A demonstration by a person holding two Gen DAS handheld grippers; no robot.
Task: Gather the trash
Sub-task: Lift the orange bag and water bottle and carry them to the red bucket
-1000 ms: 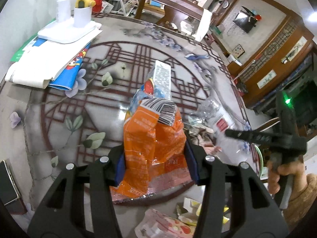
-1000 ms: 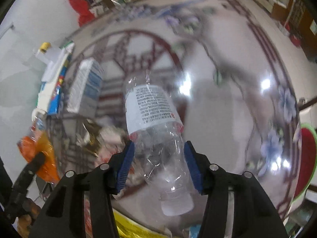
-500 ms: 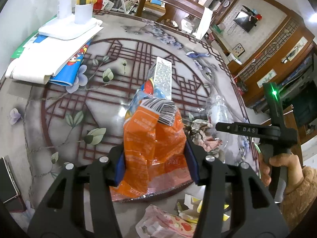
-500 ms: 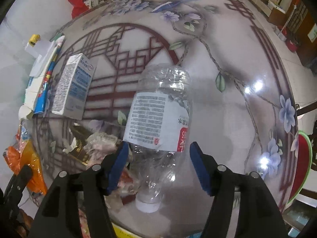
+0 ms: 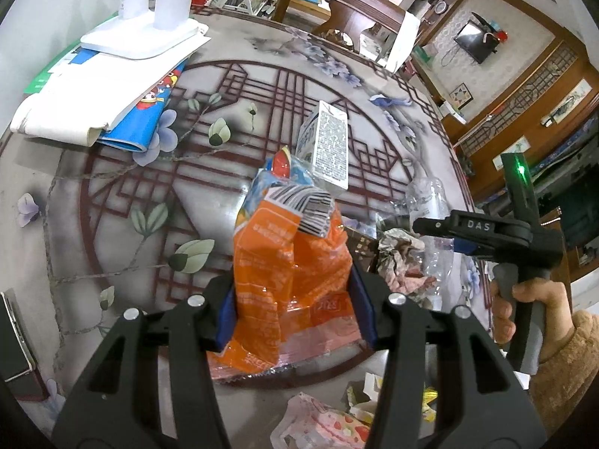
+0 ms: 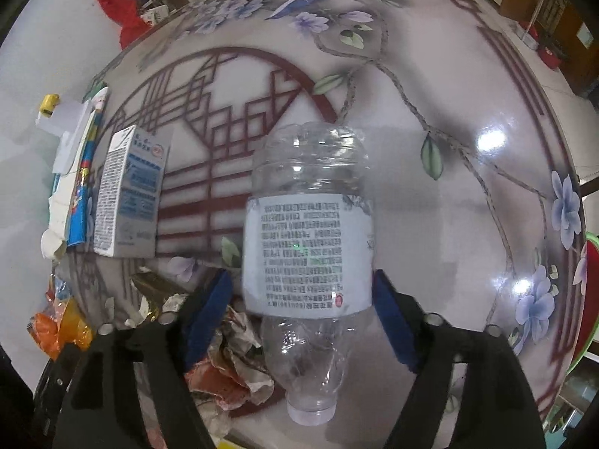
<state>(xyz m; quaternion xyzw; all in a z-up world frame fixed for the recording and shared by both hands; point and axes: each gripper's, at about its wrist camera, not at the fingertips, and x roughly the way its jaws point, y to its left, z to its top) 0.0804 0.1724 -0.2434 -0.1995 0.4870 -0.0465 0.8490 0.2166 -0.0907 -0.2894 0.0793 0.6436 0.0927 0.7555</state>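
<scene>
My left gripper (image 5: 295, 310) is shut on a crumpled orange snack bag (image 5: 292, 262), held above the patterned round table (image 5: 112, 202). A clear plastic bottle (image 6: 307, 232) with a white label lies on the table, cap toward me, between the fingers of my right gripper (image 6: 299, 299). That gripper is open and its blue pads stand off the bottle's sides. From the left wrist, the right gripper (image 5: 430, 224) hangs over the bottle (image 5: 430, 198), in a person's hand. A white and blue carton (image 6: 131, 191) lies to the left. Crumpled wrappers (image 6: 232, 366) lie beside the bottle's neck.
A stack of papers and a white tray with a cup (image 5: 138, 37) fill the far left of the table. A dark flat device (image 5: 15, 344) lies at the left edge. Pink and yellow wrappers (image 5: 325, 422) sit near the front edge. A watermelon-patterned plate (image 6: 587, 299) is at the right edge.
The right gripper's jaws have widened and let go of the bottle, which now lies on the table. That gripper came down toward the wrappers. The left gripper kept its hold on the orange bag.
</scene>
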